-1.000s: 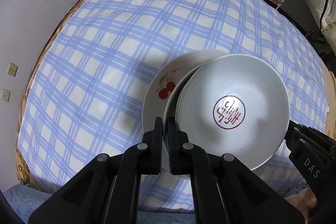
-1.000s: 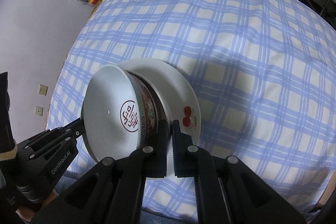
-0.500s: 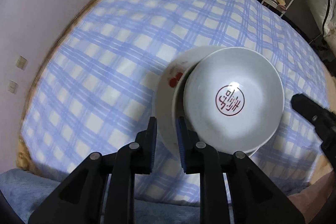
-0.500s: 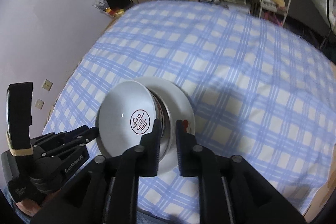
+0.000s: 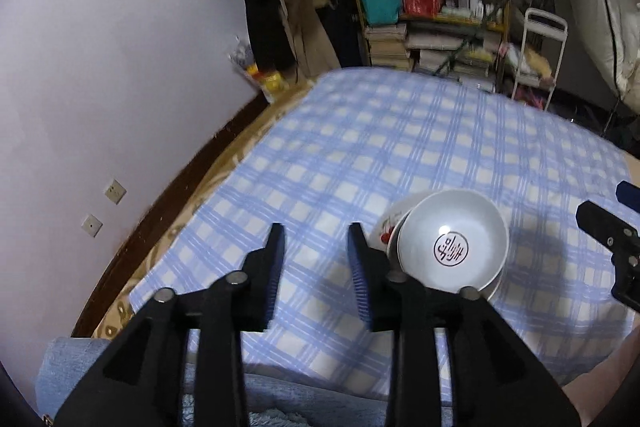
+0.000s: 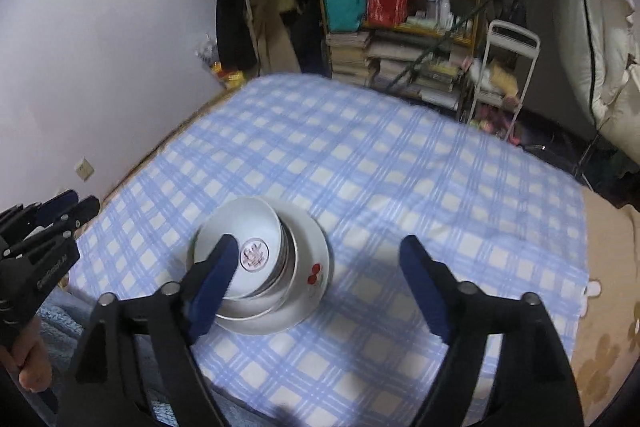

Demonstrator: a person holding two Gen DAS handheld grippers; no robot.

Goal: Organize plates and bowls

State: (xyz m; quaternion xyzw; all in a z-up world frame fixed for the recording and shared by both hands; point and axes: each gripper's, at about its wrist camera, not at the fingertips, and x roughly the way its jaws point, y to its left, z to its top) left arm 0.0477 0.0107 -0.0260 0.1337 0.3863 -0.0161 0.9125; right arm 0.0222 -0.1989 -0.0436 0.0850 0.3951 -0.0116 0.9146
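A white bowl point(image 5: 452, 243) with a red emblem inside sits nested in another bowl on a white cherry-print plate point(image 5: 386, 223). My left gripper point(image 5: 316, 239) hangs above and left of this stack. Its jaws are opening, with only cloth between them. In the right wrist view the same bowl point(image 6: 248, 223) and plate point(image 6: 312, 259) lie well below my right gripper point(image 6: 318, 247). Its jaws are opening wide and the pads touch nothing. Each gripper shows at the edge of the other's view: the right one point(image 5: 612, 239) and the left one point(image 6: 40, 227).
A blue-and-white checked cloth point(image 6: 400, 163) covers the surface, with pale blue fabric point(image 5: 120, 379) at its near edge. A lilac wall point(image 5: 100, 107) runs along the left. Bookshelves point(image 6: 400, 39), hanging clothes and a white folding chair point(image 6: 508, 75) stand beyond the far edge.
Both grippers were shut at the bowl's rim a second ago. They have spread their jaws, let go and lifted up and back. The stack stays on the cloth.
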